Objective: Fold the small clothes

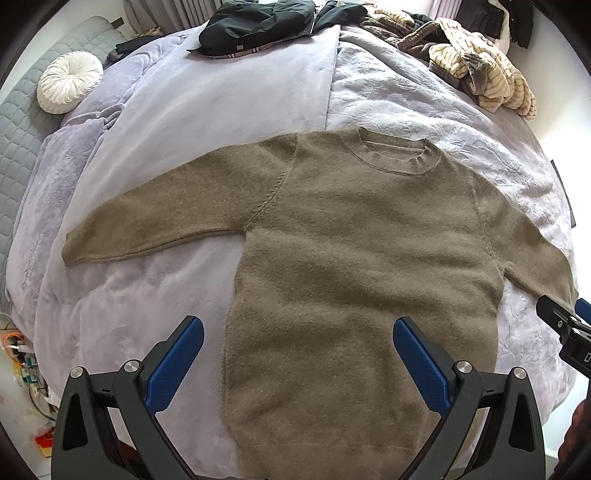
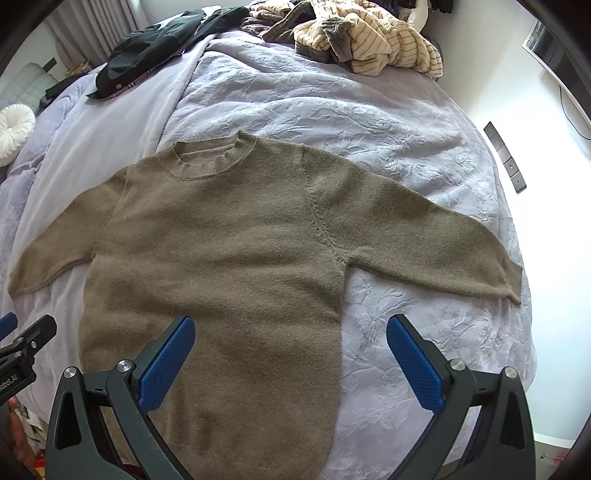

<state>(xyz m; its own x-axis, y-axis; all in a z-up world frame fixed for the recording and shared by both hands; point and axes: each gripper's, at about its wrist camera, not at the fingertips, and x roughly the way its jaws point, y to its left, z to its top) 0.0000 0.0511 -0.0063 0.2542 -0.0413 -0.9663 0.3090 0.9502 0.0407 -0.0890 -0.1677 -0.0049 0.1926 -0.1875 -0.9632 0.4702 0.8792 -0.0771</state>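
An olive-brown knitted sweater [image 1: 351,236] [image 2: 221,243] lies flat, front up, on a lilac bed cover, collar away from me and both sleeves spread out sideways. My left gripper [image 1: 297,326] hovers open above the lower left edge of the sweater's body, blue pads wide apart, nothing between them. My right gripper [image 2: 290,325] is open too, over the lower right edge of the body. Each gripper shows at the edge of the other's view: the right gripper [image 1: 569,325] and the left gripper [image 2: 22,339].
The lilac bed cover [image 1: 207,107] fills both views. A black jacket [image 1: 258,22] and a heap of striped beige clothes [image 1: 480,70] lie at the far end. A round white cushion [image 1: 68,86] sits far left. Clutter [image 1: 29,373] lies on the floor at left.
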